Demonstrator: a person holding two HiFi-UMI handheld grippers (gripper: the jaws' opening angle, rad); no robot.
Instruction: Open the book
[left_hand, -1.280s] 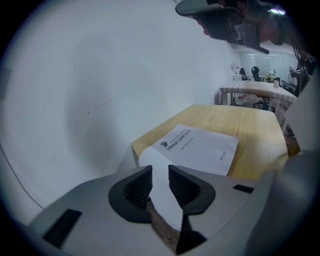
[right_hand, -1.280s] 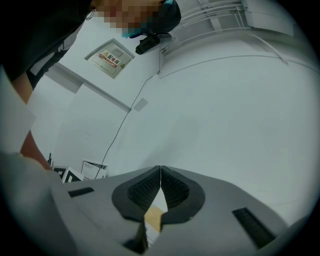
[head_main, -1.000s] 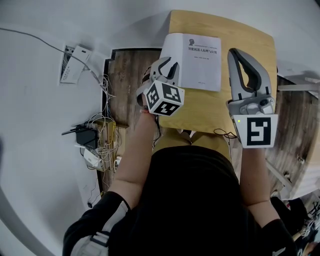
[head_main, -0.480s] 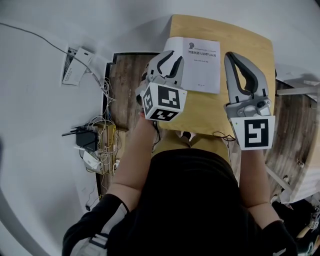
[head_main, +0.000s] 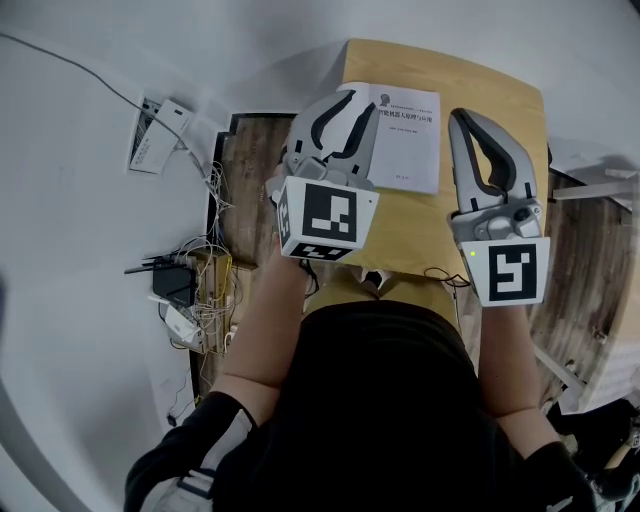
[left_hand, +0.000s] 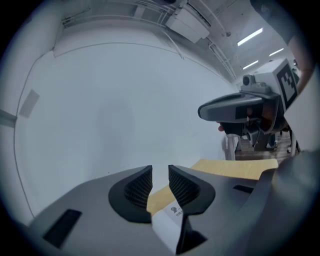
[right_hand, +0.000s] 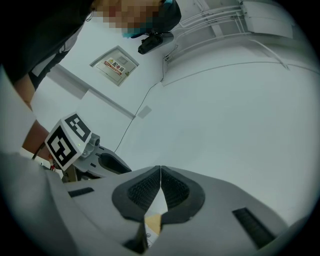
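A closed white book (head_main: 408, 140) lies flat on the small wooden table (head_main: 500, 90), its cover with dark print facing up. My left gripper (head_main: 346, 100) hovers above the book's left edge, jaws a narrow gap apart, with nothing gripped. In the left gripper view, that gripper (left_hand: 160, 174) is open, and the book (left_hand: 169, 222) and the table (left_hand: 235, 167) show below it. My right gripper (head_main: 464, 116) hangs just right of the book, above the table. In the right gripper view, that gripper (right_hand: 160, 171) has its pads meeting at the tips, with nothing between them.
A white wall stands just beyond the table. On the floor at the left lie a tangle of cables and a black box (head_main: 178, 282), with a white device (head_main: 152, 132) by the wall. Furniture legs (head_main: 570, 365) stand at the right on the wooden floor.
My left gripper has risen towards the head camera and now overlaps the book's left edge. Its jaws keep the same gap. The right gripper has barely moved.
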